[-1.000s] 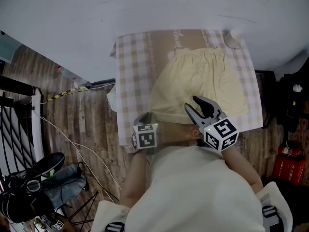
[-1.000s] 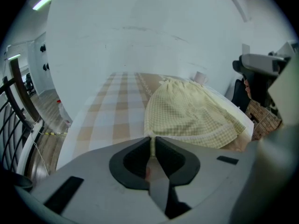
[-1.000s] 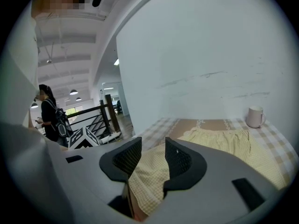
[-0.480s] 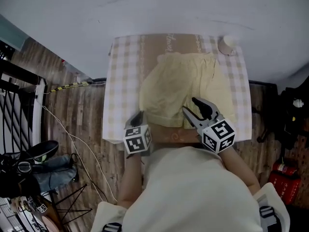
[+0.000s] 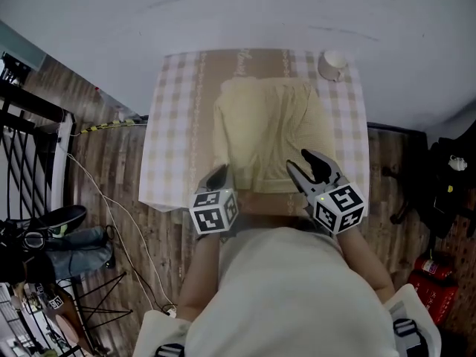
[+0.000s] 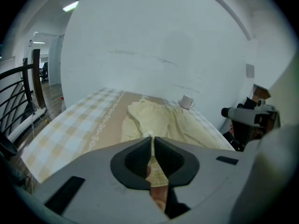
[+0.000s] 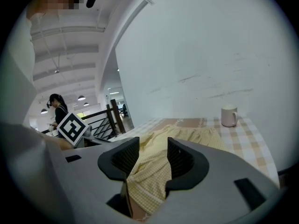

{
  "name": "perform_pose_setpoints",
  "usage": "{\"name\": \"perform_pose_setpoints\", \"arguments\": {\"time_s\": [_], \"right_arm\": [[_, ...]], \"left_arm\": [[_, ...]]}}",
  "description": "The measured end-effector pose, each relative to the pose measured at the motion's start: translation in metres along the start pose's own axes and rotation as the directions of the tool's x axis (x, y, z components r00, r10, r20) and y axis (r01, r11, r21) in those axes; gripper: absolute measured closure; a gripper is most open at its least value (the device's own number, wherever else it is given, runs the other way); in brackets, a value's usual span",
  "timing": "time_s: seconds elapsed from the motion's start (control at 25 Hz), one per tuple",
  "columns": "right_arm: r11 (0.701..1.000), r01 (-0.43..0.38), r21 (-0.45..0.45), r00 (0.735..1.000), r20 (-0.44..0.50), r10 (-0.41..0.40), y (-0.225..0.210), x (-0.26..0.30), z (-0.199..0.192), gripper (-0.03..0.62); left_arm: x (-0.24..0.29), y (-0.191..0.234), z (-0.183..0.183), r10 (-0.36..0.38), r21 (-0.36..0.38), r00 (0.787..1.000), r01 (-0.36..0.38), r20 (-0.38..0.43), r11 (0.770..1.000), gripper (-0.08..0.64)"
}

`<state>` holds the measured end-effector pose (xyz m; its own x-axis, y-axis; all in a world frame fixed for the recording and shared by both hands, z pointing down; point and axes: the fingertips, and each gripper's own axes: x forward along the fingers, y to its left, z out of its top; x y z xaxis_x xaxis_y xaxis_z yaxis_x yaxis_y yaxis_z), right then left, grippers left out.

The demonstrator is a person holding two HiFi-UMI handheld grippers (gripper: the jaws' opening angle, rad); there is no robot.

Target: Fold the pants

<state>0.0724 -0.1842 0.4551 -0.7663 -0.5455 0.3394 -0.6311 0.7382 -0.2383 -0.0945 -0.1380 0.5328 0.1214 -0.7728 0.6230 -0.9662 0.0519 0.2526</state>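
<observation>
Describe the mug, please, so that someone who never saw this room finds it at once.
Find the table with the checked cloth, against the white wall, with pale yellow pants lying on it. The mug stands at the cloth's far right corner. It is the only hard, upright thing there; everything else is flat fabric.

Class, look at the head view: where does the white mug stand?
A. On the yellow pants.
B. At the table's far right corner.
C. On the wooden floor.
B: the mug stands on the checked table at its far right corner, beside the pants, not on them.
</observation>
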Motion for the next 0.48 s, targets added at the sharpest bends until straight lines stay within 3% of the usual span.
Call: {"name": "perform_pose_setpoints", "arguments": {"time_s": [0.48], "right_arm": [[0.999, 0.012, 0.042, 1.000, 0.023, -0.013, -0.061, -0.067, -0.013, 0.434]], "left_arm": [[0.018, -0.133, -0.012, -0.129, 0.080, 0.991, 0.130, -0.015, 0.988, 0.535]]}}
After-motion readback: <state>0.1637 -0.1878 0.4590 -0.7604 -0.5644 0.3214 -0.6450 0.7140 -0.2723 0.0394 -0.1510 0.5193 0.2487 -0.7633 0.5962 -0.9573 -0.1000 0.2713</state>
